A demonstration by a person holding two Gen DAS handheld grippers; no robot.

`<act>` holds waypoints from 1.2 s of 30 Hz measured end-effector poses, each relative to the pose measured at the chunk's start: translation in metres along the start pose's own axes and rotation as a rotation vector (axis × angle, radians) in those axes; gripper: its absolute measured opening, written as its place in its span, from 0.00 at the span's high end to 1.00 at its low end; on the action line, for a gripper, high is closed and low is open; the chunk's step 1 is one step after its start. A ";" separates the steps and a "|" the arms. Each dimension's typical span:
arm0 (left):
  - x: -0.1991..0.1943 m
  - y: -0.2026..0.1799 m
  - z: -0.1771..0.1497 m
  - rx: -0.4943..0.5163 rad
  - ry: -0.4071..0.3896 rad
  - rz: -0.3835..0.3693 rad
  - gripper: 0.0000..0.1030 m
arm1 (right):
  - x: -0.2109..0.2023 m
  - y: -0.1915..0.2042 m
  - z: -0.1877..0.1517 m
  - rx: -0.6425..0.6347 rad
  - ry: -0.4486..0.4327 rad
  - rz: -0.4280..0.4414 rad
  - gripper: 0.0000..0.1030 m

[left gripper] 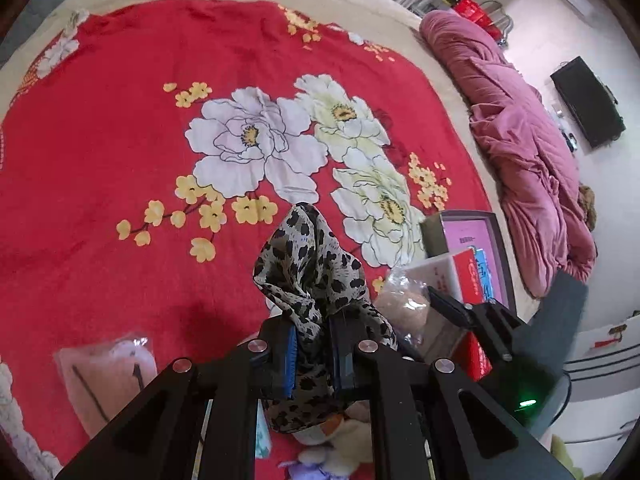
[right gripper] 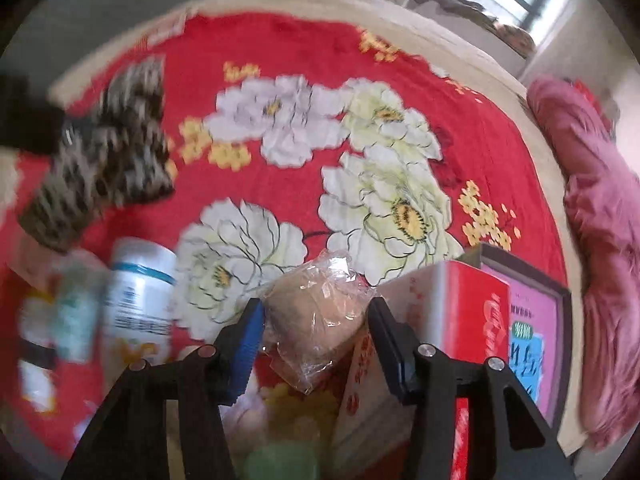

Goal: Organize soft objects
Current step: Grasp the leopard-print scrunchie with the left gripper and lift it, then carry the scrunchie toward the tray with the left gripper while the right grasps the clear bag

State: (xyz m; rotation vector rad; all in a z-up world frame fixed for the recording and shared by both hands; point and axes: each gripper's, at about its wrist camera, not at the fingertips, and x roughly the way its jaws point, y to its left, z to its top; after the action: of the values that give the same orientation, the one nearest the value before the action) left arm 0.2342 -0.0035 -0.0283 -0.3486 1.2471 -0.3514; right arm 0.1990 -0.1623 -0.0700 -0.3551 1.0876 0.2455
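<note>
The left gripper (left gripper: pixel 312 354) is clamped tight on the leopard-print scarf (left gripper: pixel 308 268), which bunches up above the pads, lifted off the red floral blanket (left gripper: pixel 120 160) on the bed. Plenty of open blanket ahead and to the left, right out to the beige border. The right gripper (right gripper: pixel 316 320) has its jaws apart, straddling a clear-wrapped tan bundle (right gripper: pixel 316 312); the blue pad sits at its left edge, the other pad looks clear. Just right, a red-and-white box (right gripper: pixel 460 320) crowds in. Left of it lies a white bottle (right gripper: pixel 140 292), blurred. A pink quilt (left gripper: pixel 520 152) lines the bed's right edge.
</note>
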 end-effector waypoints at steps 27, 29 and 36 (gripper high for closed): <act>-0.096 -0.053 -0.098 0.165 -0.162 0.145 0.87 | -0.160 -0.025 -0.033 0.229 -0.248 0.214 0.48; -0.101 -0.059 -0.105 0.173 -0.170 0.143 0.87 | -0.169 -0.027 -0.037 0.235 -0.259 0.217 0.48; -0.117 -0.073 -0.121 0.195 -0.194 0.148 0.87 | -0.198 -0.036 -0.051 0.267 -0.304 0.210 0.48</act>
State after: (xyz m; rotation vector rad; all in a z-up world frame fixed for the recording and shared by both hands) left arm 0.0808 -0.0251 0.0699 -0.1190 1.0317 -0.3016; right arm 0.0820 -0.2202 0.0918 0.0367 0.8428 0.3248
